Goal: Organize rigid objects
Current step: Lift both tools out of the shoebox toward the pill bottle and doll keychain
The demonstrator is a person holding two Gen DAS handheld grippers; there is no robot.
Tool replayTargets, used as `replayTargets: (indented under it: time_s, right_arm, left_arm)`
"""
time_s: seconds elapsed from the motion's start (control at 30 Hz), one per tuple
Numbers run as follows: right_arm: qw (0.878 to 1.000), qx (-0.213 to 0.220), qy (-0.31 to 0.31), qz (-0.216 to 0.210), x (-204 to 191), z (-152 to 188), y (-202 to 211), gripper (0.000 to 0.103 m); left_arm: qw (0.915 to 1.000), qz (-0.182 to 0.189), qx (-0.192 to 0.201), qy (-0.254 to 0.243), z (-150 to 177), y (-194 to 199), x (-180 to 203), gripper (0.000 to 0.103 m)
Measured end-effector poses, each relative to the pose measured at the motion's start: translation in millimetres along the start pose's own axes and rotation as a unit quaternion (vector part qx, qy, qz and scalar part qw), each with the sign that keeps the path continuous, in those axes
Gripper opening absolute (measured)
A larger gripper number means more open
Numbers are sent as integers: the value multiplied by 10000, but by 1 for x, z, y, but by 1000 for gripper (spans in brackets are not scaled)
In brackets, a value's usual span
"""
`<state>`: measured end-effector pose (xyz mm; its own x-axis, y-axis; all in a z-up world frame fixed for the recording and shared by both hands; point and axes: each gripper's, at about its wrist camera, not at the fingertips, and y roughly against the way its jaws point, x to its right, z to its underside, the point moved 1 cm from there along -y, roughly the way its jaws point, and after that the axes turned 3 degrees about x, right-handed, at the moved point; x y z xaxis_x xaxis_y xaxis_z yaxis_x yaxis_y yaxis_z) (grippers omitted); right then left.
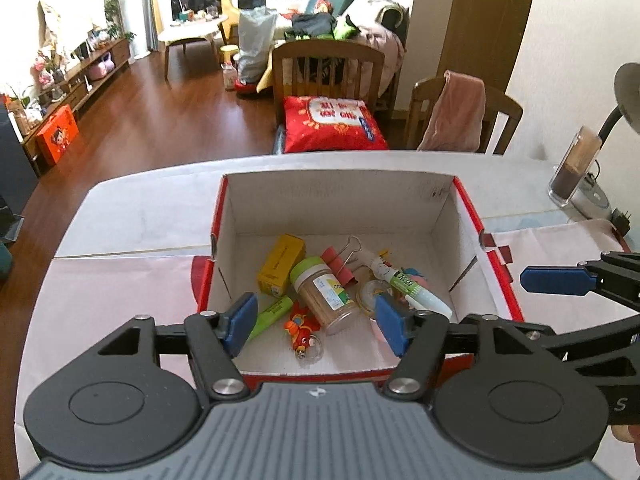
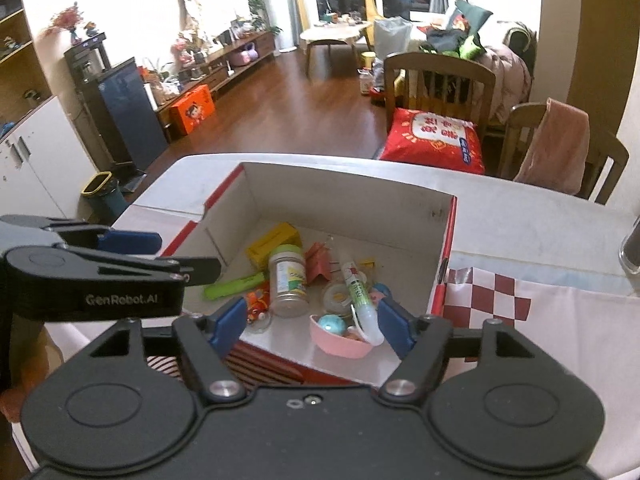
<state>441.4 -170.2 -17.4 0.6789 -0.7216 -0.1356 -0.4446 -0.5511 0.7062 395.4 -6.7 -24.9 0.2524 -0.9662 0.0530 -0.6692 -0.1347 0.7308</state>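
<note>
The table point(image 1: 132, 208), under its pale cloth, carries a red cardboard box point(image 1: 496, 280) with white inner walls, open at the top, and nearly everything to be sorted already lies heaped on its floor. Biggest in the heap is the clear jar point(image 1: 325, 296) with the green lid, on its side at the centre; at its ten o'clock sits the yellow carton point(image 1: 280, 264), at its two o'clock the red binder clip point(image 1: 340, 268), at its three o'clock the white glue tube point(image 1: 412, 286), at its eight o'clock the green highlighter point(image 1: 270, 316), and at its six o'clock a small orange keychain point(image 1: 300, 326). The left gripper point(image 1: 314, 320) and right gripper point(image 2: 312, 324) both hang above the near rim, fingers spread wide and holding nothing. I judge the filling nearly finished; any next reach should come straight down, clear of the box walls, with the jar steadied so it cannot roll.
</note>
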Motion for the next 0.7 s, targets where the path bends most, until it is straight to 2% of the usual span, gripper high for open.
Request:
replayTargets:
  time_s: [0.27,0.4,0.7]
  right_arm:
    - [9997,178,94,-161,-8,12,26,85]
    - [9993,263,189,-181,-14,18,38,90]
    - [9981,326,337,-388,-35,43,53,102]
  left_arm:
    - [9998,8,133,118,11,32,0,65]
    - [9997,-5,203,148,19,46,-2,78]
    - [9996,45,186,214,45,66,-17,82]
